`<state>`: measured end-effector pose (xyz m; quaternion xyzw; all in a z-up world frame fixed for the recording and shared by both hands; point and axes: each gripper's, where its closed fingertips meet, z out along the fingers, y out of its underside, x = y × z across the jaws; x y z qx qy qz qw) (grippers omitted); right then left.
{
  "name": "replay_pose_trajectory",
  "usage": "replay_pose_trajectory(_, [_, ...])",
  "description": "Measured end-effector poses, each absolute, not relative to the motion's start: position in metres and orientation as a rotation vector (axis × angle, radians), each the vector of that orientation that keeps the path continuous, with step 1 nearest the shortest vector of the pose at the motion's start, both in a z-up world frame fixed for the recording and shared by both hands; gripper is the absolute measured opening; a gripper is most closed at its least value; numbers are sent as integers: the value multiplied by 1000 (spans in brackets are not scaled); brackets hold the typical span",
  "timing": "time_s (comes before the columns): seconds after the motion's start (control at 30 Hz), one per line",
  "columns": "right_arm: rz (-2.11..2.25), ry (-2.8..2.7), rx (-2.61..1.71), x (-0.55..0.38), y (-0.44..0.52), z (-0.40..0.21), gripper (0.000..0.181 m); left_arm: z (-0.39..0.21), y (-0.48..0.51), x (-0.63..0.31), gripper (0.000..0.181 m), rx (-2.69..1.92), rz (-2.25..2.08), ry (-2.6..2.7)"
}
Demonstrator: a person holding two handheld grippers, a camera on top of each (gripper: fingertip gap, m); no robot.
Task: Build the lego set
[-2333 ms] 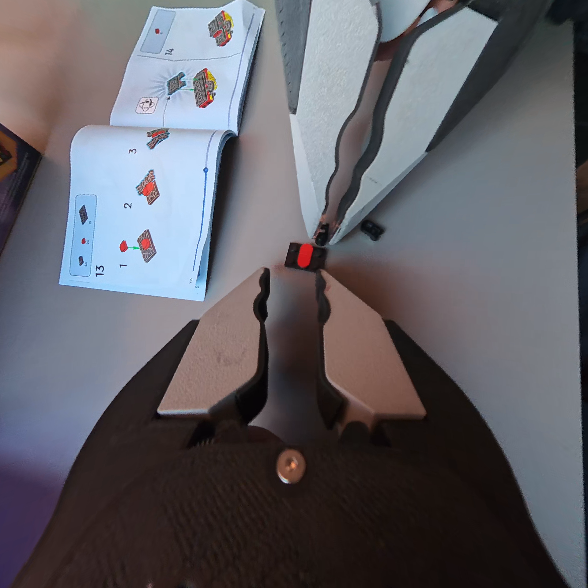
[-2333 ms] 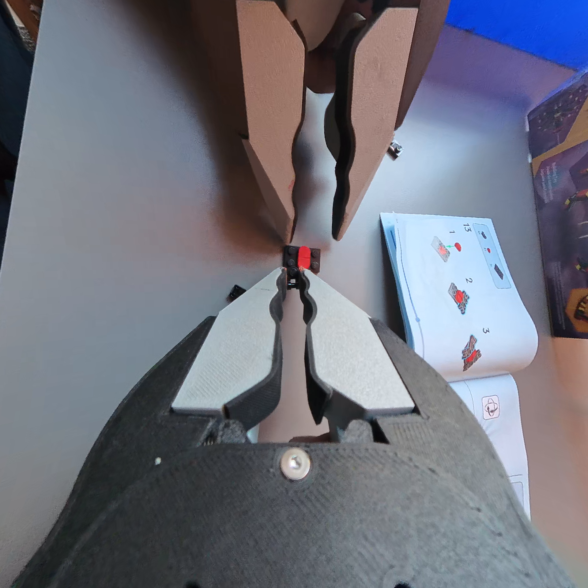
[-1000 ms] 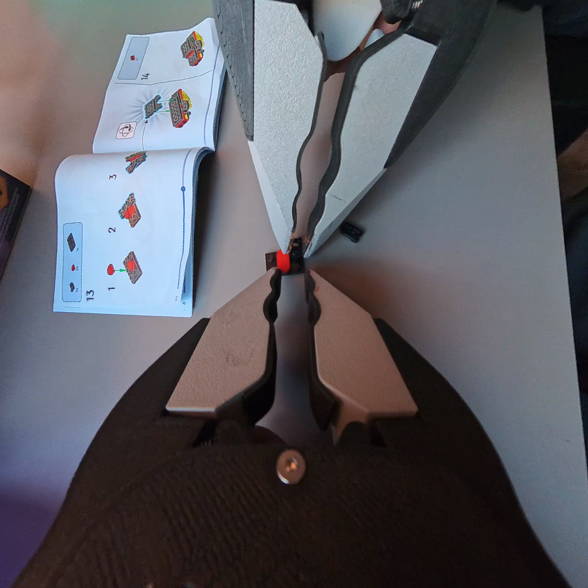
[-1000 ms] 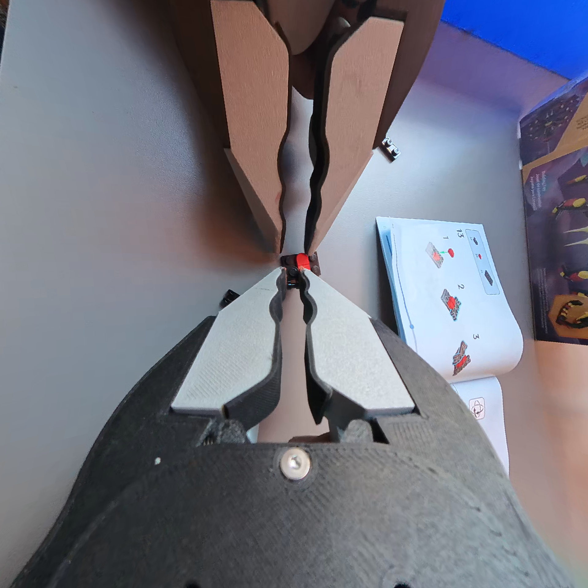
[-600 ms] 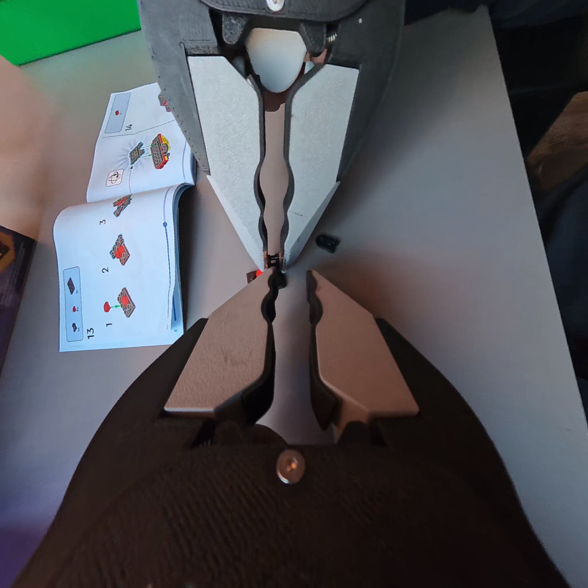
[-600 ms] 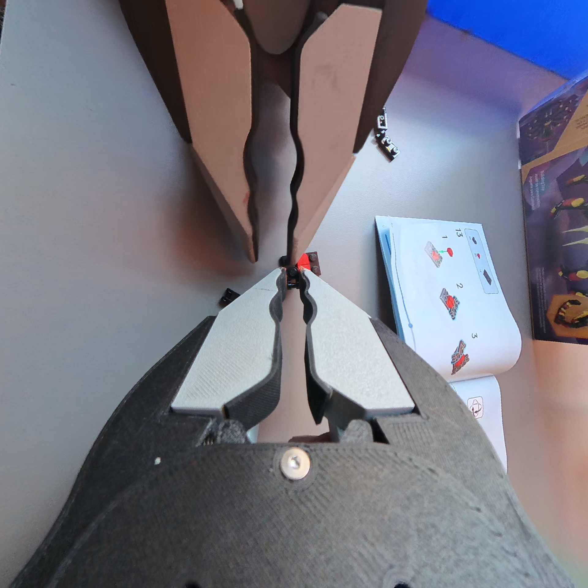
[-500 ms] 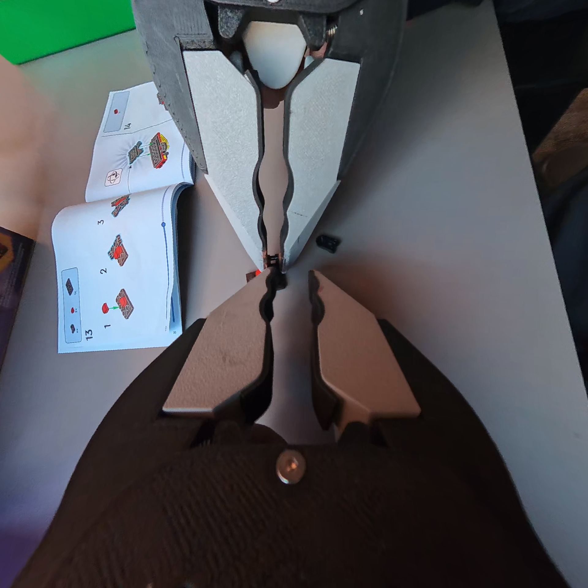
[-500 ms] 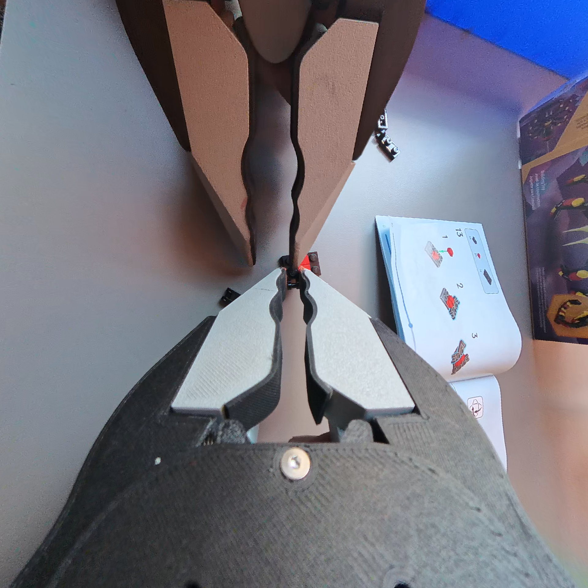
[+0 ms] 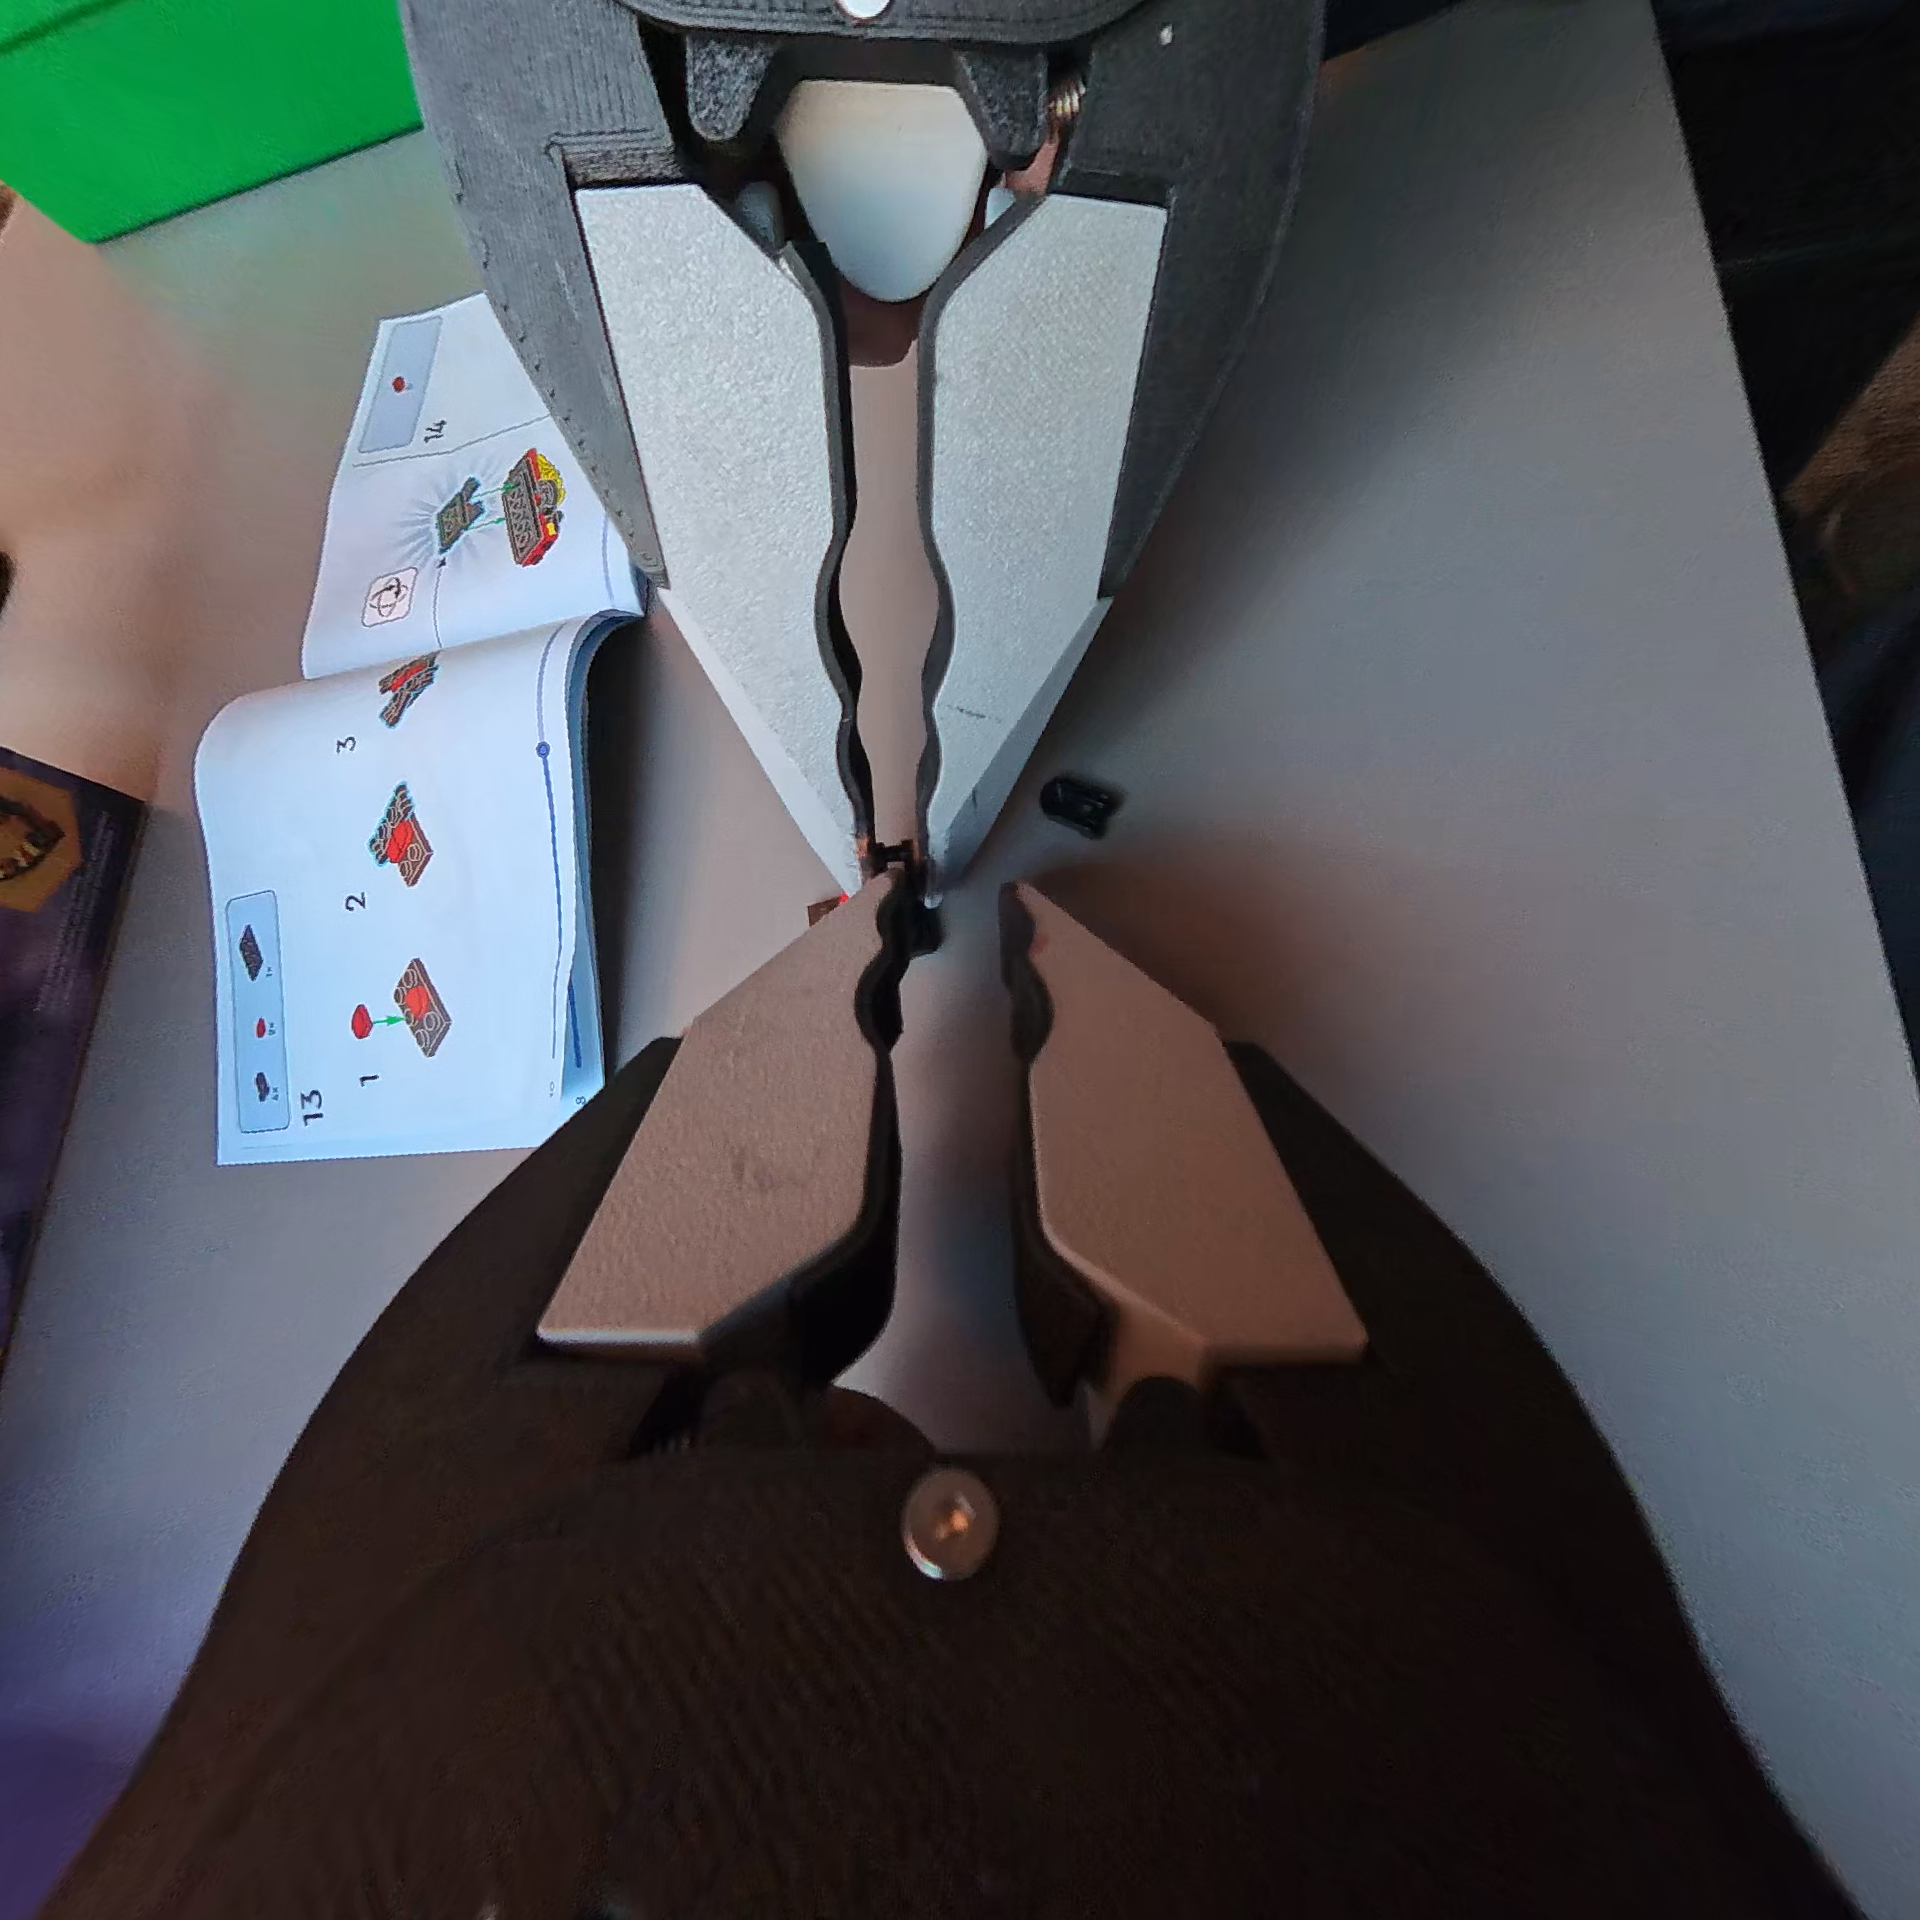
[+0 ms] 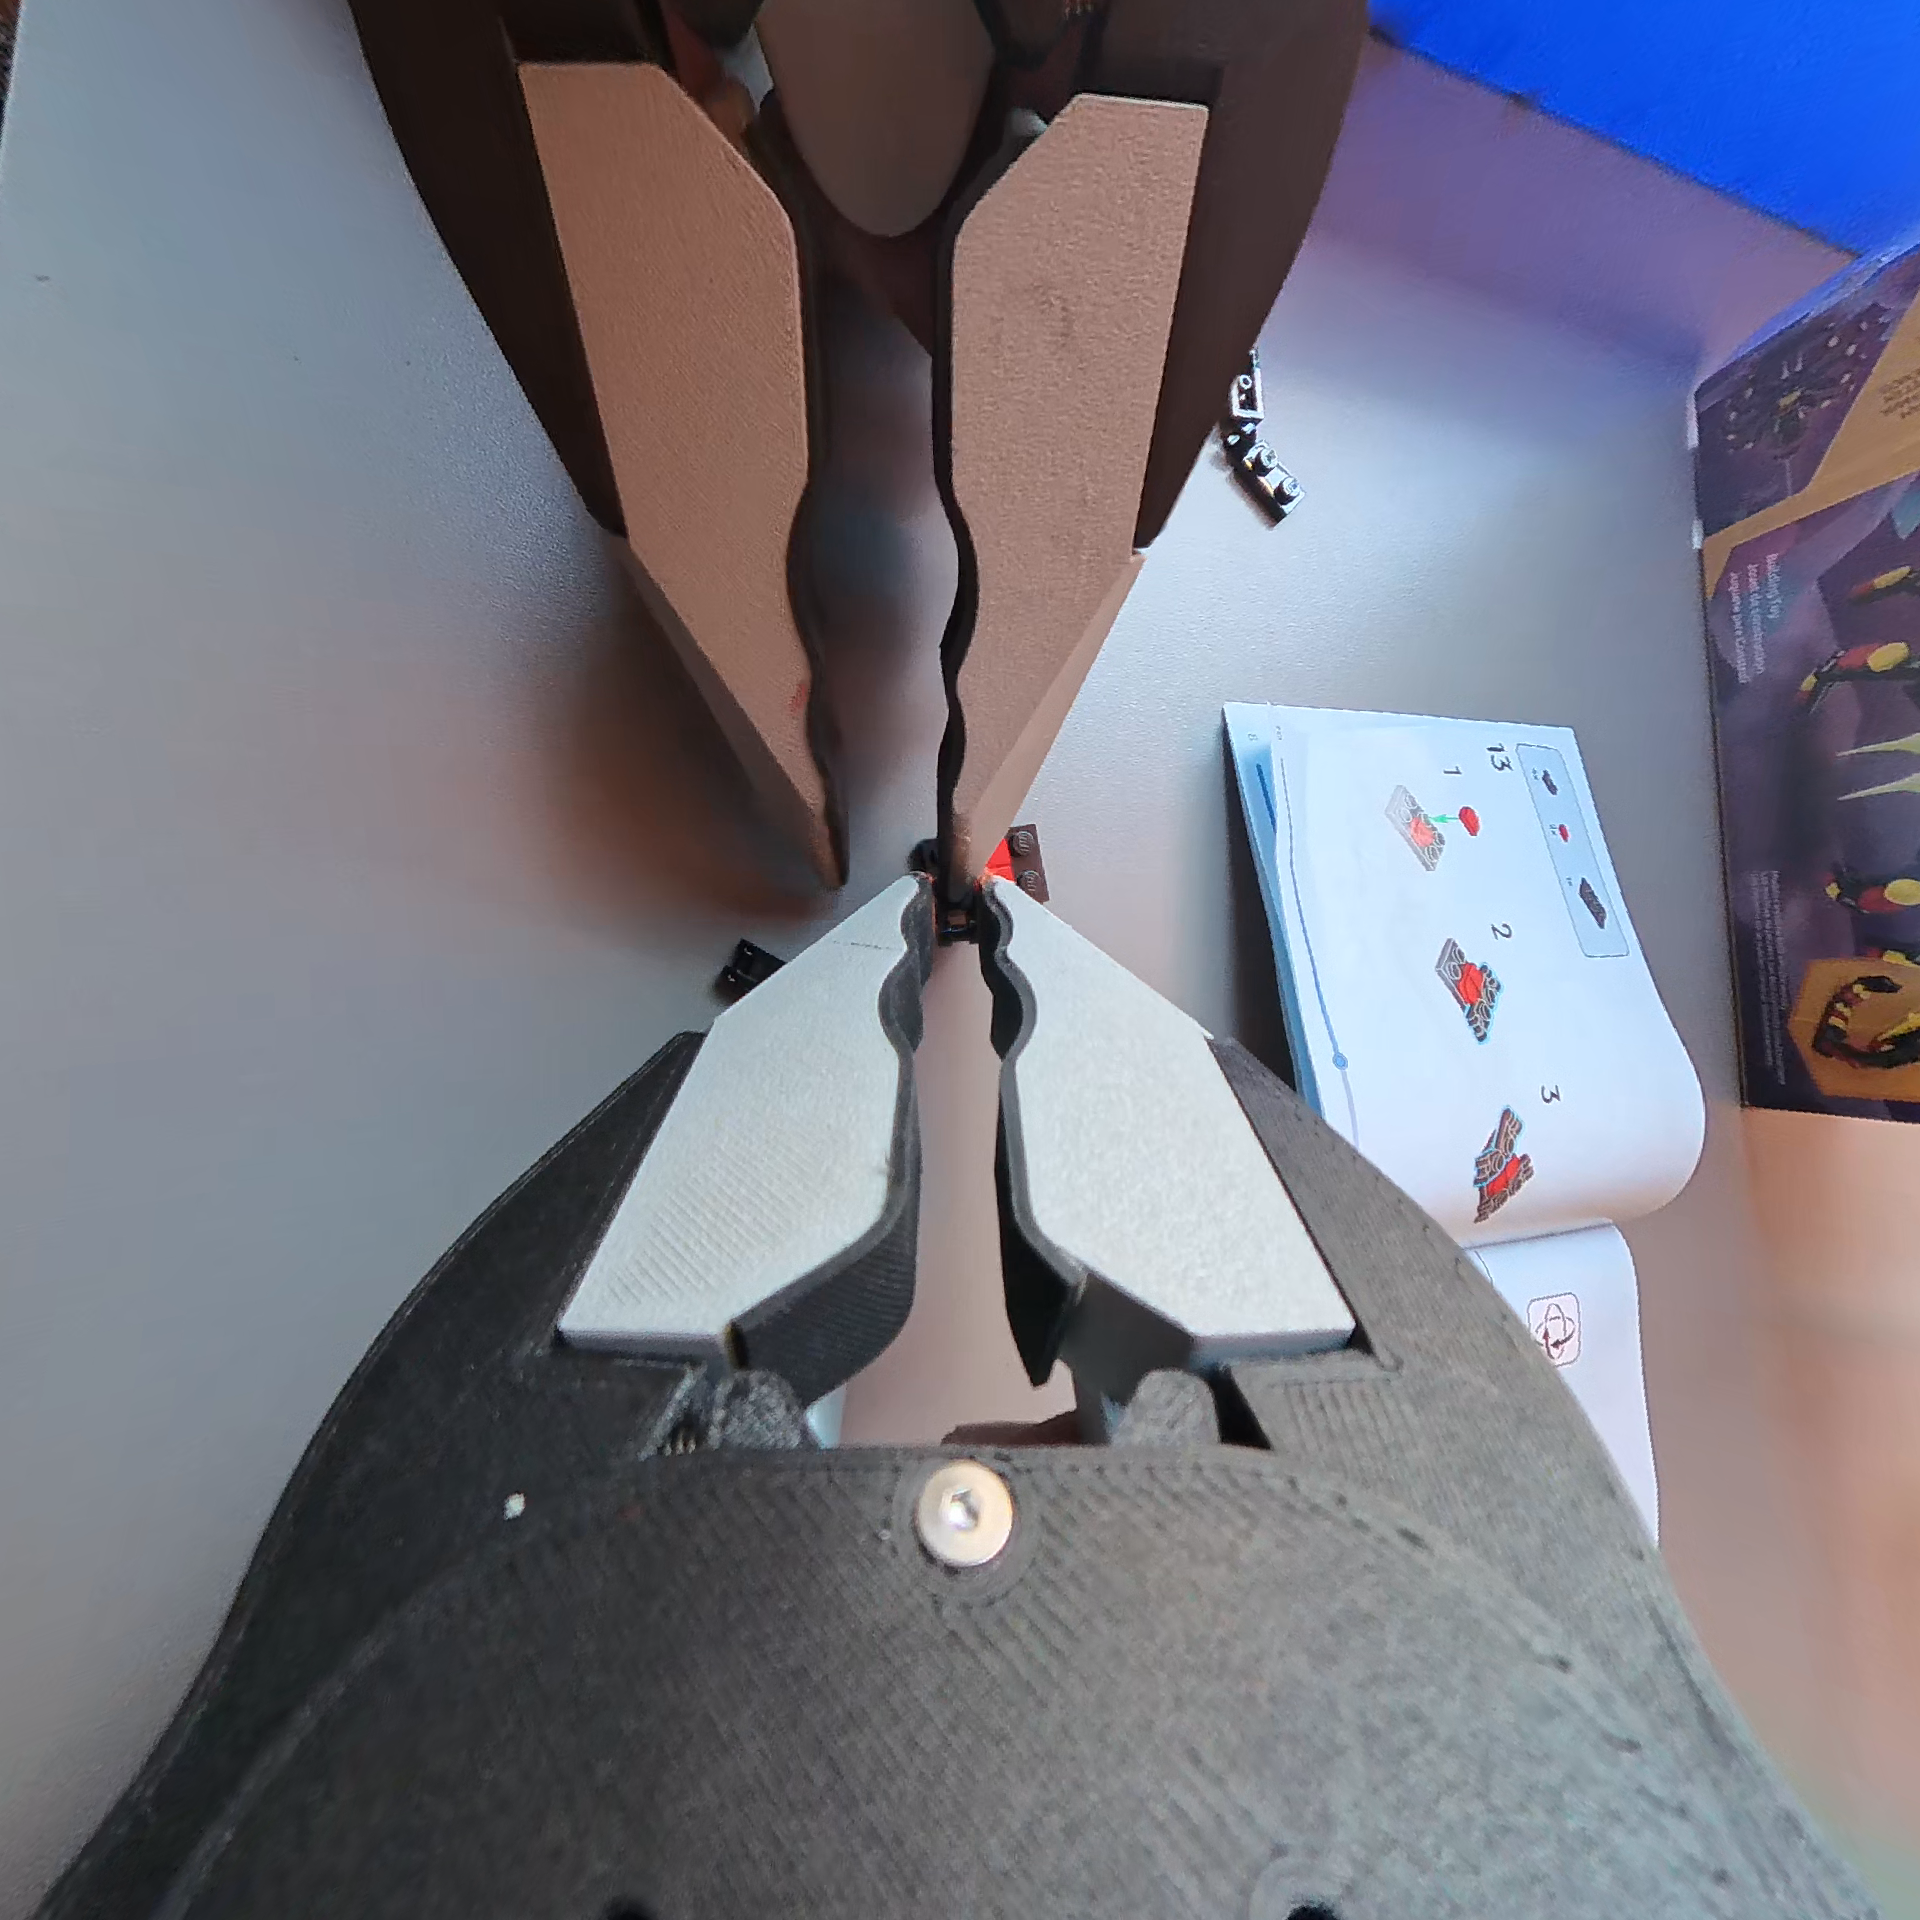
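A small brown plate with a red piece point(image 10: 1023, 860) lies on the grey table between the two grippers. In the left wrist view only a sliver of the plate point(image 9: 831, 911) shows beside my left finger. My right gripper point(image 10: 953, 894) is shut on a tiny black piece point(image 10: 951, 920) and holds it at the plate's edge. It comes in from above in the left wrist view point(image 9: 896, 864). My left gripper point(image 9: 954, 896) is open and empty, with one fingertip at the plate; it also shows in the right wrist view point(image 10: 902, 857).
An open instruction booklet point(image 9: 416, 883) lies beside the plate, also in the right wrist view point(image 10: 1455, 987). A loose black piece point(image 9: 1081, 805) lies near the right gripper. Small grey pieces point(image 10: 1262, 457) lie farther off. The set's box point(image 10: 1829, 727) is past the booklet.
The right gripper brought the black piece to the plate. The left gripper narrowed its jaws and moved in, so one finger now covers most of the plate. Little moved in the last half second.
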<state>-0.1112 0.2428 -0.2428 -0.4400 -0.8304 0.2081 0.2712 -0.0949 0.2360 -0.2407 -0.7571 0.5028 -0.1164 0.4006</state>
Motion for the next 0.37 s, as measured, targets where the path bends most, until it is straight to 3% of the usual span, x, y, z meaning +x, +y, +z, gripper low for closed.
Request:
replay_pose_trajectory(0.03, [559, -2236, -1186, -111, 243, -243, 5, -241, 237, -95, 13, -1914, -286, 1271])
replay_pose_trajectory(0.37, [559, -2228, -1195, -111, 245, -243, 6, -241, 240, -96, 12, -1914, -237, 1252])
